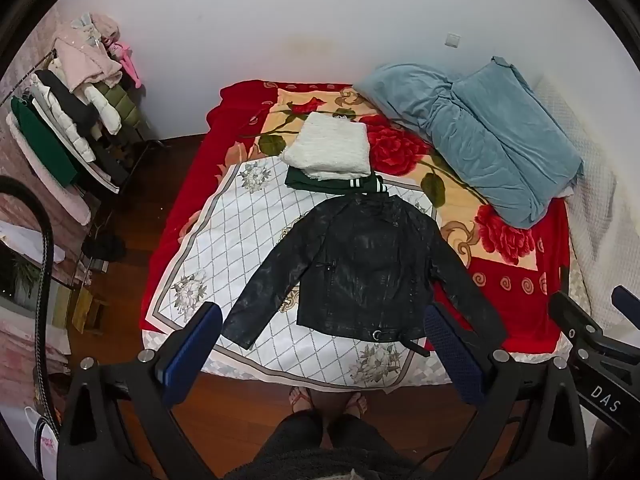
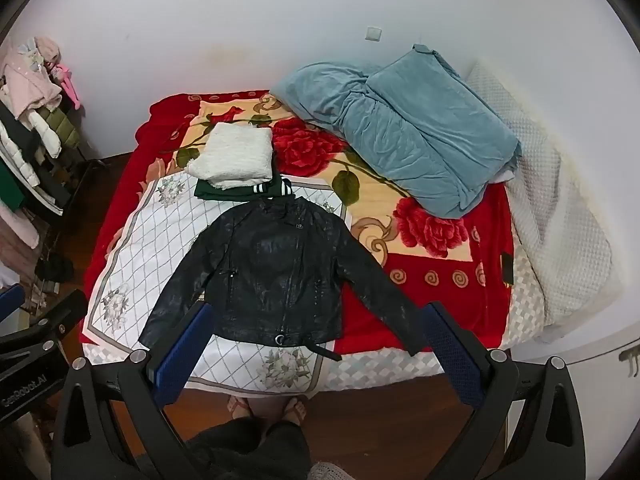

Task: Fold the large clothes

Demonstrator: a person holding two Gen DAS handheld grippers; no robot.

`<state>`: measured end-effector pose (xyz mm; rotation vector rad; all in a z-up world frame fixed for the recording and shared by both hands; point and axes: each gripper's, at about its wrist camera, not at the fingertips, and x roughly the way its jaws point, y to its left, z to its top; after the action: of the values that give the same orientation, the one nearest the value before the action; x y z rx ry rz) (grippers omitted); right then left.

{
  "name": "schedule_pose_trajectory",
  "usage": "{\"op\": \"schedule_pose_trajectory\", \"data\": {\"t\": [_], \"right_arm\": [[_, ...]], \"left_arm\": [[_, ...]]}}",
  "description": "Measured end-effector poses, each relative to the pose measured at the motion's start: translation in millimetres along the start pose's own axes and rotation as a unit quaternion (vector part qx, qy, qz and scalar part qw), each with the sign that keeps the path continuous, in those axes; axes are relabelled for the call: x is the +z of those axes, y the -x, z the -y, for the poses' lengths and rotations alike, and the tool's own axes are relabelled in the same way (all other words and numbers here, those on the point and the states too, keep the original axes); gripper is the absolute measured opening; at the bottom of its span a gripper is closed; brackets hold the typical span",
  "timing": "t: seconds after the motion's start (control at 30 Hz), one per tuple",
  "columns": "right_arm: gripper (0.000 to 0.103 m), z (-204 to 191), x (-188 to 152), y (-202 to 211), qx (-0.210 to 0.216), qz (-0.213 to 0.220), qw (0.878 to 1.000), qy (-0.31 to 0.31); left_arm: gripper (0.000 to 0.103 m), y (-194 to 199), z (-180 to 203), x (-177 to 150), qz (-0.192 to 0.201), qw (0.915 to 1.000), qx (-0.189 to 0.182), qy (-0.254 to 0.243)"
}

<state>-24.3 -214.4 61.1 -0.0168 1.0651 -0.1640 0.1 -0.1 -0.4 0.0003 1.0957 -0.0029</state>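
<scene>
Both spread claws, left gripper (image 1: 322, 334) and right gripper (image 2: 316, 330), hover above black jacket (image 1: 360, 268).

Jacket (image 1: 362, 264) flat on bed (image 1: 520, 280), folded pile (image 1: 328, 152) seemingly behind collar

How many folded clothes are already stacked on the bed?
2: a white knit garment on top of a green one, stacked beyond the black jacket's collar. More may be hidden beneath.
</scene>
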Motion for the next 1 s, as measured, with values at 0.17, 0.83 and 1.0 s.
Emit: {"op": "schedule_pose_trajectory", "data": {"t": [0.17, 0.83, 1.0], "right_arm": [[0.103, 0, 0, 0, 0.001, -0.002, 1.000, 0.000], [0.103, 0, 1, 3, 0.000, -0.002, 1.000, -0.001], [0.103, 0, 1, 5, 0.001, -0.001, 1.000, -0.001]], "left_arm": [[0.103, -2, 0, 1, -0.003, 1.0000, -0.003, -0.002], [0.103, 6, 0, 6, 0.003, 1.0000, -0.006, -0.002], [0.103, 3, 10, 5, 0.003, 1.0000, -0.007, -0.002]]}}
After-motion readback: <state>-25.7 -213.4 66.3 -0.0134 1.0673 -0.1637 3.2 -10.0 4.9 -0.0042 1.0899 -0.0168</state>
